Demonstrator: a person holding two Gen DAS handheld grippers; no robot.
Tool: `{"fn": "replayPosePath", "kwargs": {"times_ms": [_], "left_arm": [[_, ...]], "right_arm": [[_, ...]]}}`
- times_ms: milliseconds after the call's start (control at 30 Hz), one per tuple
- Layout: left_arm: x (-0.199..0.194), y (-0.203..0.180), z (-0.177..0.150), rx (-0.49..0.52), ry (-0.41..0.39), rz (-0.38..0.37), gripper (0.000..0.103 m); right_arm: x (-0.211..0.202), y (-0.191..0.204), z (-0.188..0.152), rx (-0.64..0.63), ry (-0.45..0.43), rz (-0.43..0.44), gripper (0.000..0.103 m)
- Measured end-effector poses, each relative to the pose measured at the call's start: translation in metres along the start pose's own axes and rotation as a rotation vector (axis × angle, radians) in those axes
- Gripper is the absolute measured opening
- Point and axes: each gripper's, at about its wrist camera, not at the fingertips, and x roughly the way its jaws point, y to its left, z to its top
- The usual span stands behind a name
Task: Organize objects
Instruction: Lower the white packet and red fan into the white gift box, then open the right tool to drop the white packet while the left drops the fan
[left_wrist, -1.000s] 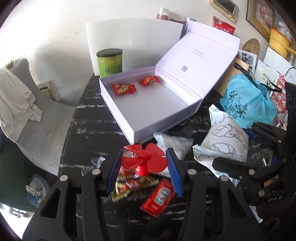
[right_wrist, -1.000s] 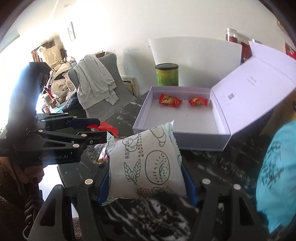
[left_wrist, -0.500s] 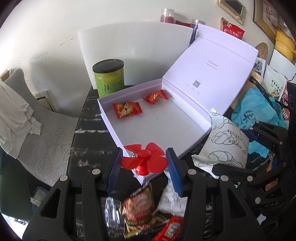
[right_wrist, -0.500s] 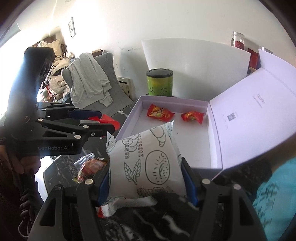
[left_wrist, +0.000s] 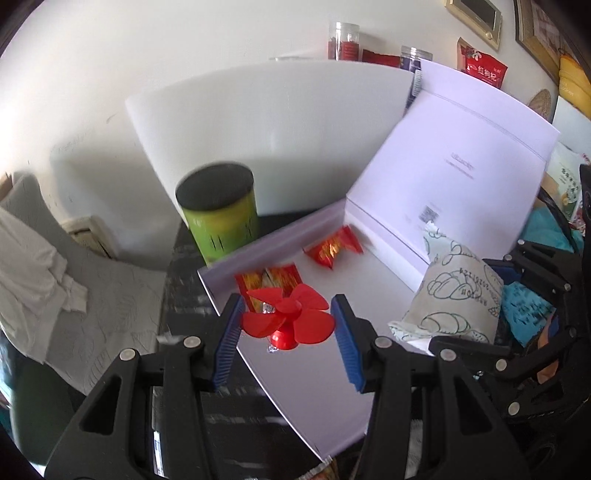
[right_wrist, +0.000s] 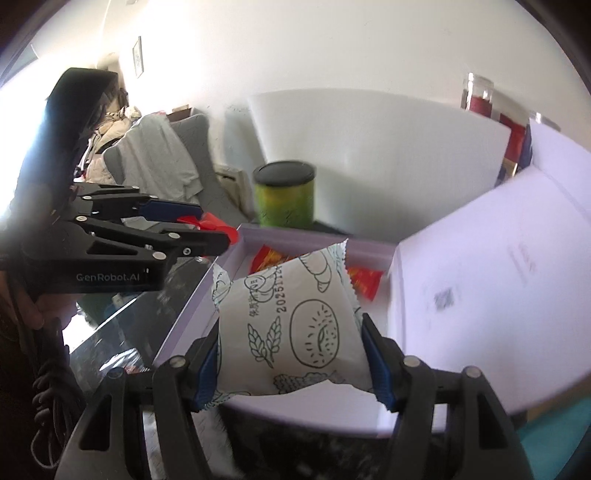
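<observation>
My left gripper (left_wrist: 288, 321) is shut on a small red fan (left_wrist: 286, 319) and hangs over the near left part of an open white box (left_wrist: 314, 391). Two red snack packets (left_wrist: 334, 249) lie at the far end of the box. My right gripper (right_wrist: 291, 350) is shut on a puffy white bread bag (right_wrist: 291, 325) printed with drawings, held over the box's near edge. In the left wrist view that bread bag (left_wrist: 454, 299) and the right gripper (left_wrist: 517, 314) show at the right. In the right wrist view the left gripper (right_wrist: 207, 229) shows at the left with the fan (right_wrist: 214, 223).
A green canister (left_wrist: 221, 218) with a black lid stands behind the box, before a white board (left_wrist: 277, 125). The box lid (left_wrist: 454, 173) stands open at the right. A grey chair (left_wrist: 92, 295) with cloth on it is left of the dark marble table (left_wrist: 184, 280). Jars (left_wrist: 343, 40) and a teal bag (left_wrist: 524, 302) crowd the right.
Both grippers have moved forward from above the loose packets on the table to above the white box, each still holding its object. The box and green canister look nearer.
</observation>
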Motion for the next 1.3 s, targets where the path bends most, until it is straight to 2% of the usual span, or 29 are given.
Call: {"fn": "replayPosePath", "kwargs": {"times_ms": [100, 300, 500, 633, 700, 733, 1167, 1300], "left_arm": [[0.003, 0.005, 0.021, 0.004, -0.047, 0.037, 0.047], [0.017, 0.019, 0.048, -0.016, -0.069, 0.068, 0.047], [0.039, 0.023, 0.062, -0.06, -0.08, 0.155, 0.047], [0.059, 0.026, 0.057, -0.093, -0.077, 0.113, 0.047], [0.075, 0.025, 0.057, -0.093, -0.015, 0.097, 0.047], [0.078, 0.024, 0.057, -0.091, -0.017, 0.107, 0.047], [0.081, -0.007, 0.051, 0.039, -0.006, 0.097, 0.047], [0.092, -0.013, 0.048, 0.066, 0.03, 0.073, 0.047]], "right_arm": [[0.007, -0.013, 0.016, 0.014, -0.022, -0.011, 0.068], [0.023, -0.028, 0.04, 0.023, -0.023, -0.029, 0.068], [0.042, -0.045, 0.044, 0.098, -0.053, 0.025, 0.068], [0.055, -0.052, 0.039, 0.096, -0.021, 0.0, 0.068], [0.059, -0.057, 0.039, 0.109, -0.018, -0.027, 0.068], [0.06, -0.058, 0.038, 0.112, -0.016, -0.036, 0.068], [0.078, -0.058, 0.03, 0.088, 0.042, -0.033, 0.068], [0.084, -0.061, 0.028, 0.096, 0.062, -0.037, 0.068]]}}
